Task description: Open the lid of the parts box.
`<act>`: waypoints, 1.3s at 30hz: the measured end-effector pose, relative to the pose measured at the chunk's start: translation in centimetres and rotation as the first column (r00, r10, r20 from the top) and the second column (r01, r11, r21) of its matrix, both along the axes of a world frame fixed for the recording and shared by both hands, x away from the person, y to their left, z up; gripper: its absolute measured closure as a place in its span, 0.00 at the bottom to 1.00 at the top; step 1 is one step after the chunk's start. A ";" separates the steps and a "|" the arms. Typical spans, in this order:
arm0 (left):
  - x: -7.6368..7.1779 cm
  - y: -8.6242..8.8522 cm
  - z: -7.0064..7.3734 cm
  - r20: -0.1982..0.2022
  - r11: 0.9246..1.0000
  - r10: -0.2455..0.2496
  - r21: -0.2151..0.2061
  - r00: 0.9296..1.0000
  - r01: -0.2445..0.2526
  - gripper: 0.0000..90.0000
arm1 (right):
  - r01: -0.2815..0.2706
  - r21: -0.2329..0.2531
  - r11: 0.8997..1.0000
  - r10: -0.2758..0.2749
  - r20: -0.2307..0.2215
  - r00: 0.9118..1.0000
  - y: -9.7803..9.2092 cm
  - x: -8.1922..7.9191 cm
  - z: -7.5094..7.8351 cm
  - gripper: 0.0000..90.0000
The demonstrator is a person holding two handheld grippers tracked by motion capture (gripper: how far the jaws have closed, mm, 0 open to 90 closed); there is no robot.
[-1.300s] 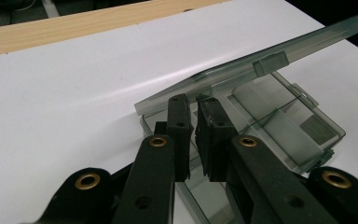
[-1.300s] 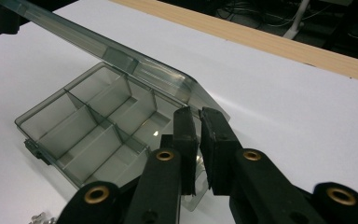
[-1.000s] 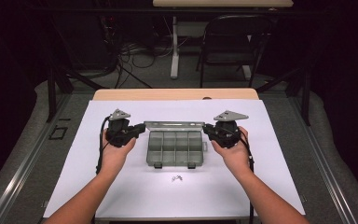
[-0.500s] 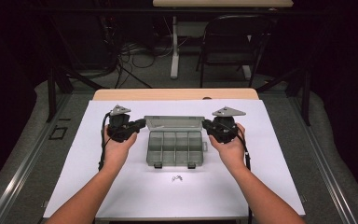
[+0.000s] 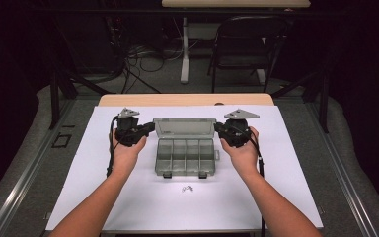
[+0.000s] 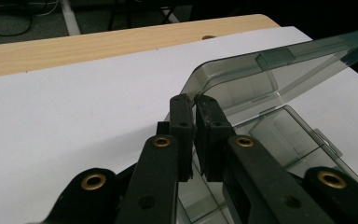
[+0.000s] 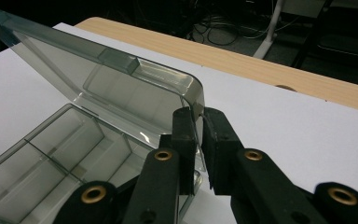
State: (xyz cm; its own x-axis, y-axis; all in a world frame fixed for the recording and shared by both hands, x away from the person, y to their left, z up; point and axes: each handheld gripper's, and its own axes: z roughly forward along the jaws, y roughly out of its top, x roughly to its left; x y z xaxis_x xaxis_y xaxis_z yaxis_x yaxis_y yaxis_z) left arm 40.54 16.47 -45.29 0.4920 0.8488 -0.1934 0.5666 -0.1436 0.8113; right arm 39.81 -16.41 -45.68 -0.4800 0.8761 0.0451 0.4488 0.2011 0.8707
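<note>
A clear grey plastic box [image 5: 185, 157] with small compartments sits near the middle of the white sheet [image 5: 286, 187] that covers the table, and its lid [image 5: 184, 127] stands open, tilted up and back from the far edge of the box. The left gripper [image 5: 150, 128], held in the person's left hand [image 5: 126, 150], reaches in from the left side and pinches the left corner of the lid; in the left gripper view the two black jaws are pressed close together with the thin lid edge [image 6: 196, 97] caught between their tips. The right gripper [image 5: 218, 129], held in the right hand [image 5: 242, 153], comes in from the other side and pinches the right corner of the lid in the same way; in the right gripper view its jaws close on the rounded corner of the lid [image 7: 196, 100], with only a narrow gap where the plastic sits. The compartments [image 7: 65, 149] under the lid look bare in both gripper views. Two dark latches [image 5: 168, 175] stick out from the near edge of the box. A small pile of tiny metal bits [image 5: 187, 187] lies on the sheet just in front of the box, apart from it and between the two forearms. Beyond the sheet a strip of bare wooden tabletop [image 5: 187, 99] shows at the far edge, and a dark chair [image 5: 246, 49] stands on the floor behind it
</note>
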 end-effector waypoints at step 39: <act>1.5 -0.6 0.2 -0.019 0.999 0.054 0.000 0.998 -0.054 0.97 | 0.089 -0.028 0.996 -0.091 -0.091 0.992 0.7 2.1 -3.1 0.92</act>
